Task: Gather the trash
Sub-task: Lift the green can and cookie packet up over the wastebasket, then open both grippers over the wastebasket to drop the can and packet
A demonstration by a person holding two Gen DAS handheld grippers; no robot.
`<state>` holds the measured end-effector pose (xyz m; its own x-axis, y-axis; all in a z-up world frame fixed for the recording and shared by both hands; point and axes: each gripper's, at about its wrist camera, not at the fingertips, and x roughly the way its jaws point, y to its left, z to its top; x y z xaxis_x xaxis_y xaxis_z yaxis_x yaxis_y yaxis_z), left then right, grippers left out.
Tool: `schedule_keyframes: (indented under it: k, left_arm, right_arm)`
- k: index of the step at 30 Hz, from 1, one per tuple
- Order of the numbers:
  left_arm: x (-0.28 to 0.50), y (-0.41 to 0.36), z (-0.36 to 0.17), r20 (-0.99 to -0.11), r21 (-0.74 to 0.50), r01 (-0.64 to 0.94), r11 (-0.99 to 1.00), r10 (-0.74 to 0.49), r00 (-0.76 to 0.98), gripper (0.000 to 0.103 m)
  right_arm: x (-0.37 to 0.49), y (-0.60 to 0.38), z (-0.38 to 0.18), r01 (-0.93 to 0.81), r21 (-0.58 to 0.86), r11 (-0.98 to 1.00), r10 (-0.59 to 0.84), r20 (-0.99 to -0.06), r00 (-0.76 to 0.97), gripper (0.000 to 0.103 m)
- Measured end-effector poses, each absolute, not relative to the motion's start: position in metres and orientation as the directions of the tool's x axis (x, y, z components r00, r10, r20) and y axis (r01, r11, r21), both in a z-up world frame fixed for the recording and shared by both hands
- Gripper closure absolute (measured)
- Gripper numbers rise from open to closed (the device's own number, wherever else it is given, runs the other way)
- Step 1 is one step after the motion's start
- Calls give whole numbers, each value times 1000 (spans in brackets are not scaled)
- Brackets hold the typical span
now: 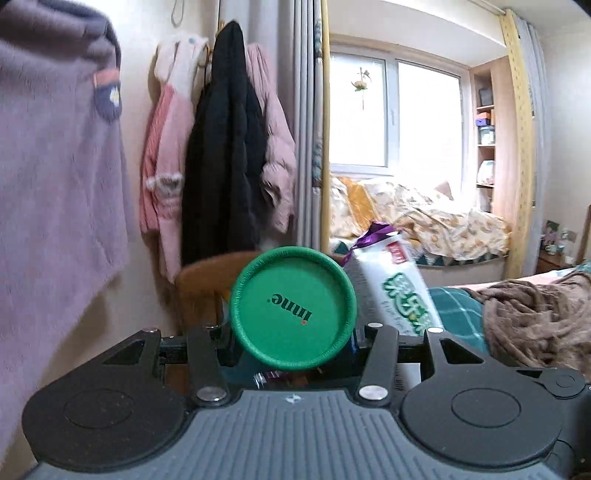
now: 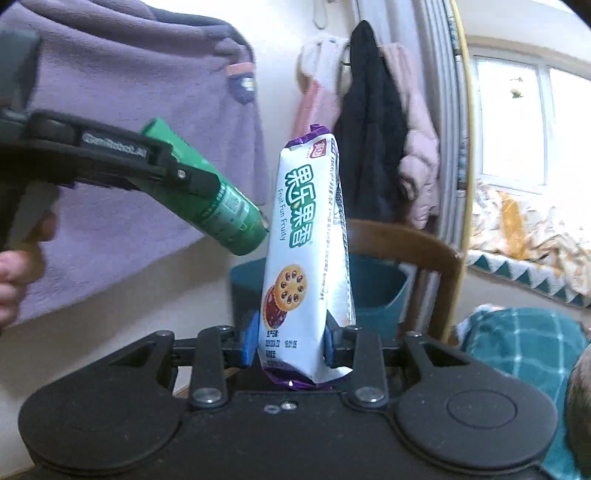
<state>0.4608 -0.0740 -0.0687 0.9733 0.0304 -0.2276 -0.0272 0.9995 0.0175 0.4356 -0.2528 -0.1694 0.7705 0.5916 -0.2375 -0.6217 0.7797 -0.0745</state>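
- You face a cream wall (image 1: 162, 22) hung with a black coat (image 1: 225, 147), pink padded jackets (image 1: 275, 140) and a fluffy lilac garment (image 1: 55, 166).
- To your right, a bright white-framed window (image 1: 395, 114) lights a floral-quilted window seat (image 1: 424, 218).
- A curved brown wooden chair back (image 2: 424, 251) stands below the coats.
- Wooden shelves (image 1: 485, 125) flank the window.

Black linkage arms (image 2: 210, 363), blue pads (image 2: 250, 341)

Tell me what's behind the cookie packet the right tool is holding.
Behind the cookie packet sits a teal bin on a wooden chair. The packet covers the bin's middle, and its contents cannot be seen.
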Motion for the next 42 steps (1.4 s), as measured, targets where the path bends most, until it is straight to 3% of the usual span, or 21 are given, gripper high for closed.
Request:
schedule_keyframes:
  k: [12, 26, 36, 39, 42]
  left_arm:
    - [545, -73, -82, -296, 98, -123, 988, 147, 944, 54]
    - [612, -65, -131, -513, 132, -91, 987, 147, 846, 54]
    - [619, -65, -149, -553, 144, -86, 986, 153, 819, 53]
    - [616, -65, -150, -545, 142, -92, 986, 156, 824, 49]
    - [611, -66, -148, -530, 147, -101, 984, 165, 832, 37]
  right_arm:
    - [524, -190, -164, -456, -151, 877, 411, -256, 875, 70]
    - [558, -166, -190, -488, -112, 866, 407, -411, 816, 68]
    - [560, -170, -189, -495, -125, 860, 405, -424, 810, 58]
    - [556, -172, -188, -491, -136, 861, 402, -411, 818, 54]
    - [553, -174, -186, -492, -137, 860, 405, -403, 821, 49]
